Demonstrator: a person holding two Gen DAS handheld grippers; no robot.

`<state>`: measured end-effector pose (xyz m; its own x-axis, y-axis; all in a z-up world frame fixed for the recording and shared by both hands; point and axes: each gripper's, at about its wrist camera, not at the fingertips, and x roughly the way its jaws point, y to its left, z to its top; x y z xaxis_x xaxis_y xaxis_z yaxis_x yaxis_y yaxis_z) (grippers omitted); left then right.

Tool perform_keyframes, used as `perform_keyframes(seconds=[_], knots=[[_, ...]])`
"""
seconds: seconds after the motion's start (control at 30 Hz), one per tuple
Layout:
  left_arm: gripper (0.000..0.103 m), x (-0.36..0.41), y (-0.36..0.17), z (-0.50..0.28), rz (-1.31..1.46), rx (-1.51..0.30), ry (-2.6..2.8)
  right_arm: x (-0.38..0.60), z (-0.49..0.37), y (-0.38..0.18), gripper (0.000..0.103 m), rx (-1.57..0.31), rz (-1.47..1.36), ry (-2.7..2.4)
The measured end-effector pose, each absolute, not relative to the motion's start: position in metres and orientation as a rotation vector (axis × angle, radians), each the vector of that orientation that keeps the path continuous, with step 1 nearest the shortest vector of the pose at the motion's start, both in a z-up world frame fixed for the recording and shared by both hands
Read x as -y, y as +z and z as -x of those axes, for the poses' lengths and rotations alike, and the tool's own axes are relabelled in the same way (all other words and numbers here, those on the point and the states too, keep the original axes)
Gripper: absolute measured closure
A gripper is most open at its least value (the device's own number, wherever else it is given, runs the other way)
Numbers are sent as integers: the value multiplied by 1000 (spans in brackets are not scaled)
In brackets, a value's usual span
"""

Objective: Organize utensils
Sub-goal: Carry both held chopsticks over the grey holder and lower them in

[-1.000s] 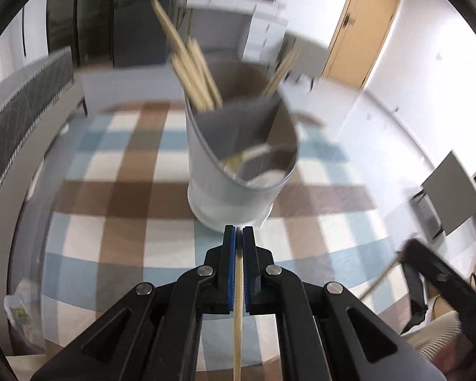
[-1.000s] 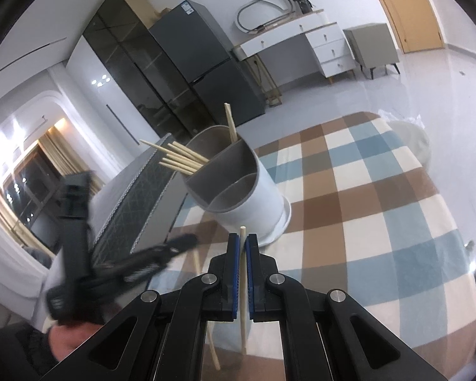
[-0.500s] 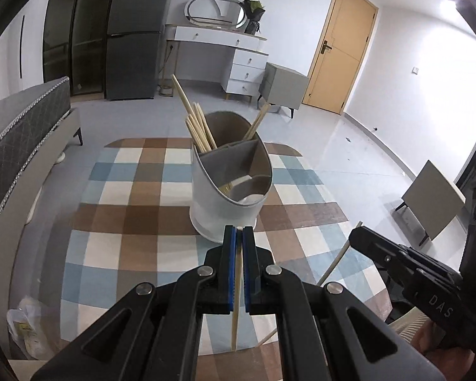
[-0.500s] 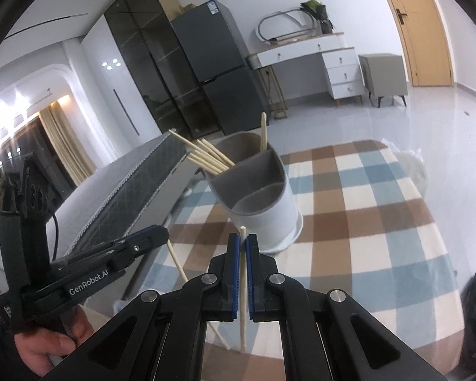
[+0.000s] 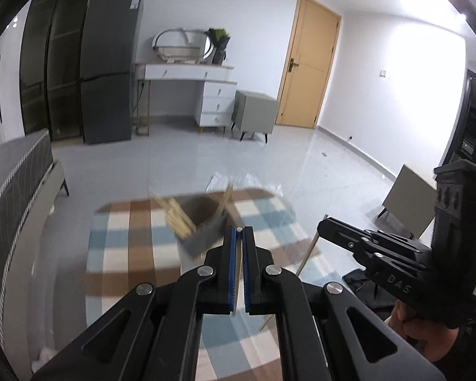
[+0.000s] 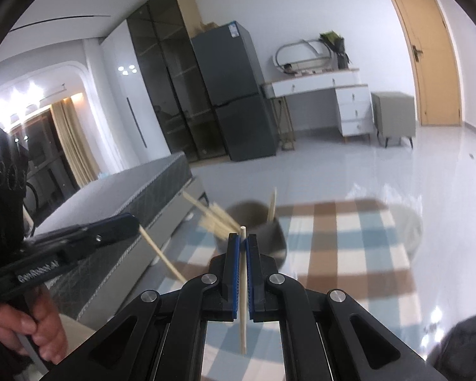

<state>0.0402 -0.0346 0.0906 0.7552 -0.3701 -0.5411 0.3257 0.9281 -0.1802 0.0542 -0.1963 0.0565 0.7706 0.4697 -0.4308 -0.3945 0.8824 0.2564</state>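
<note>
Left gripper (image 5: 238, 238) clamps chopstick (image 5: 237, 273) upright; right gripper (image 6: 243, 244) clamps second chopstick (image 6: 243, 292) upright.

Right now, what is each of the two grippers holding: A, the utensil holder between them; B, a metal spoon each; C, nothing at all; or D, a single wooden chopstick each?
D: the left gripper is shut on one wooden chopstick between its blue pads, and the right gripper is shut on another chopstick, while the utensil holder stands apart on the checked cloth.

Wooden chopsticks (image 6: 243, 289), matt grey holder (image 6: 263, 228), glossy tiled floor (image 6: 349, 165).
</note>
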Motion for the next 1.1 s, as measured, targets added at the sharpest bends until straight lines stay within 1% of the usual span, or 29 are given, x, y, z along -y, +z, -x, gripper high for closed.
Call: perform_keyframes(seconds=[0.27,0.4,0.47,0.57,0.67,0.97,1.1], knots=[[103,14,166,-75,174,-538,-415,188,-92,123,100,-408,-129,501],[103,9,192,-95,160,-491,-415,176,-115,150,100,-367,-102,513],[103,8,196,-107,150,-485,-399,170,-127,158,100,-350,-95,518],[103,9,190,-128,121,-507,-394,162,-145,163,100,-339,-90,524],[103,4,173,-146,127,-542,-392,153,-167,156,100,-356,-95,540],[103,6,115,-184,123,-637,-415,146,-211,105,100,-434,-101,550],[103,14,94,-194,114,-672,-430,152,-215,88,100,-430,-104,566]])
